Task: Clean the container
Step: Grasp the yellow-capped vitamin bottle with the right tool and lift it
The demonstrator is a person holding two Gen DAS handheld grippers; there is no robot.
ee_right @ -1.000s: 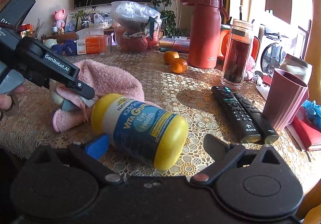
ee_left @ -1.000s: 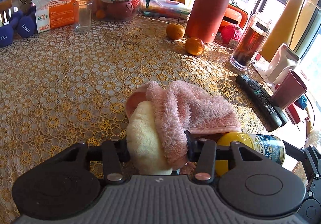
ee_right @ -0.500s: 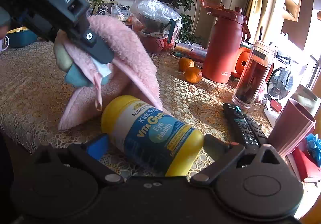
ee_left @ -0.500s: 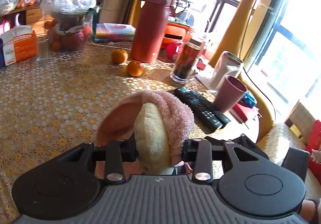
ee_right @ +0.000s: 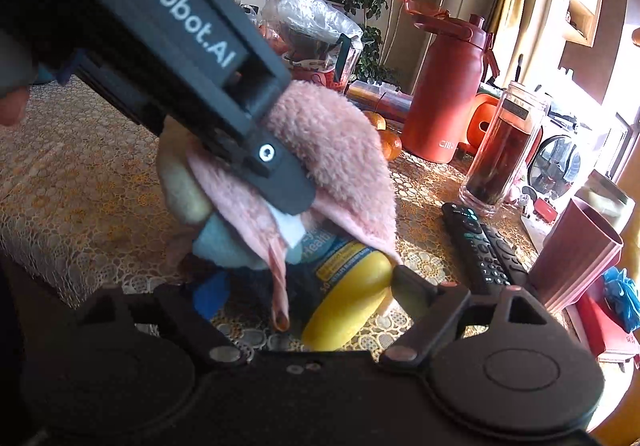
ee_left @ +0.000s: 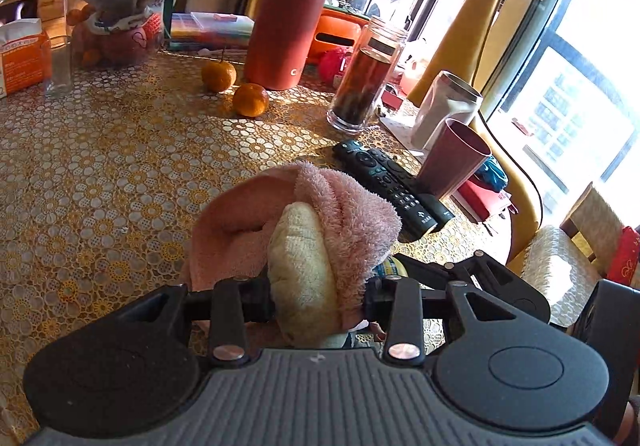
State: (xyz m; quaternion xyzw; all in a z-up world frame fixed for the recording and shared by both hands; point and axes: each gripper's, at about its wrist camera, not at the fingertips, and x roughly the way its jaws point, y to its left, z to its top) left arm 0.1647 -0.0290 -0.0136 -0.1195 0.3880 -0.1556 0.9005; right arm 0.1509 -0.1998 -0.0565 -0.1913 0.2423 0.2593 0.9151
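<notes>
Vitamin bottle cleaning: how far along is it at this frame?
Done: the left hand-held gripper is shut on the pink cloth and has it over the vitamin bottle. In hand: the cloth drapes onto the bottle, which lies on its side between the right hand-held gripper fingers. Left: the wiping itself; no cleaned surface is visible yet.

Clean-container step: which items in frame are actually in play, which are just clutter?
In play:
- yellow-capped blue-labelled vitamin bottle, between right gripper fingers
- fluffy pink cloth, clamped in left gripper

Clutter:
- two oranges
- red insulated jug
- two black remotes
- maroon cup
- glass tea jar
</notes>
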